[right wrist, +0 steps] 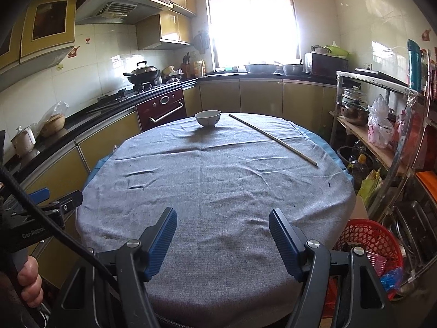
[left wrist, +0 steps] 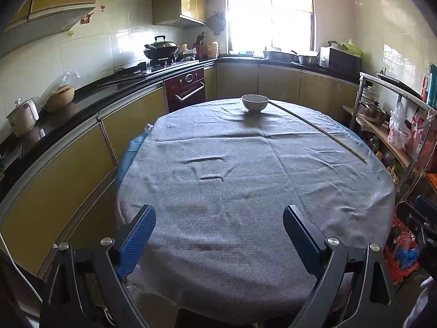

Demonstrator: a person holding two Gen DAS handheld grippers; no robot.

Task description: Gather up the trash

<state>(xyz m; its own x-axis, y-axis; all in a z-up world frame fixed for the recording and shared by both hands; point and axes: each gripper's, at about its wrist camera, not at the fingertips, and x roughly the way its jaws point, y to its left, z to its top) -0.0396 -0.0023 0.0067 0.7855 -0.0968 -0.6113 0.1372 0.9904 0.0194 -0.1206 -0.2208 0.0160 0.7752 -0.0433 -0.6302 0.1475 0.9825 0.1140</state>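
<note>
**Both hand-held grippers empty over a cloth-covered bench**

The left hand-held gripper hovers over the near edge of the round bench, its blue pads spread wide with only grey cloth between them. The right hand-held gripper hangs over the same near edge, its pads set somewhat narrower, also holding nothing. In the right wrist view the left one shows at 9 o'clock, with fingers of the person's hand wrapped round its handle at 8 o'clock.

On the bench, a white bowl stands upright at 12 o'clock near the far edge. A long thin stick lies flat from just beside the bowl toward 2 o'clock. A red basket sits off the bench at 4 o'clock in the right wrist view, with pink and blue scraps inside it. No loose trash can be made out on the cloth.
</note>
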